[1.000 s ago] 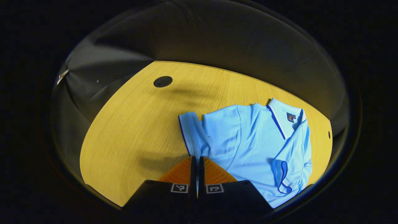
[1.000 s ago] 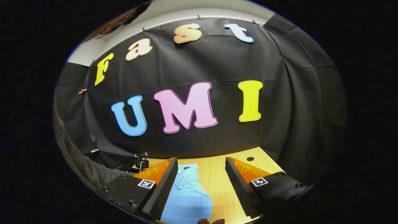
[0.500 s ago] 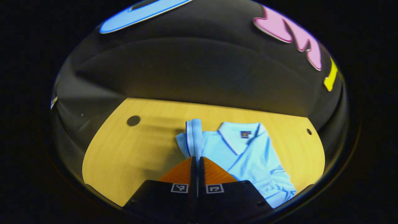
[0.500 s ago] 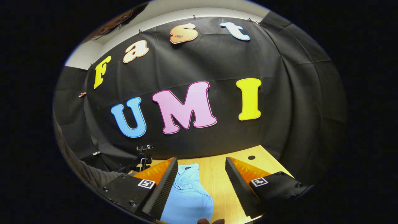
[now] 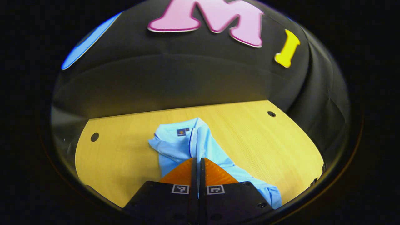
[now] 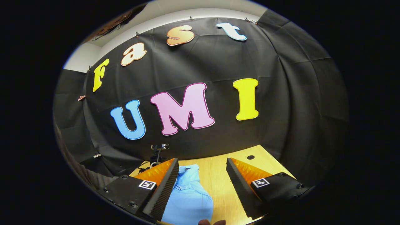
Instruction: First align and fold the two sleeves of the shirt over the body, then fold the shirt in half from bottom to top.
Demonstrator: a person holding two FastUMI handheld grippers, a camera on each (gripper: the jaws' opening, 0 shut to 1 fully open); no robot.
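The left gripper (image 5: 198, 162) has its fingers pressed together on a fold of the light-blue polo shirt (image 5: 175, 147), which lies on the yellow wooden table (image 5: 256, 137). The right gripper (image 6: 202, 175) hangs spread wide above the shirt, touching nothing.

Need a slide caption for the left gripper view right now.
Left tool shut on the sleeve, carrying it over the light blue shirt on the wooden table.

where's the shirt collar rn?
In the left gripper view the shirt collar lies on the wooden table, just beyond the shut left tool, which pinches the sleeve folded across it.
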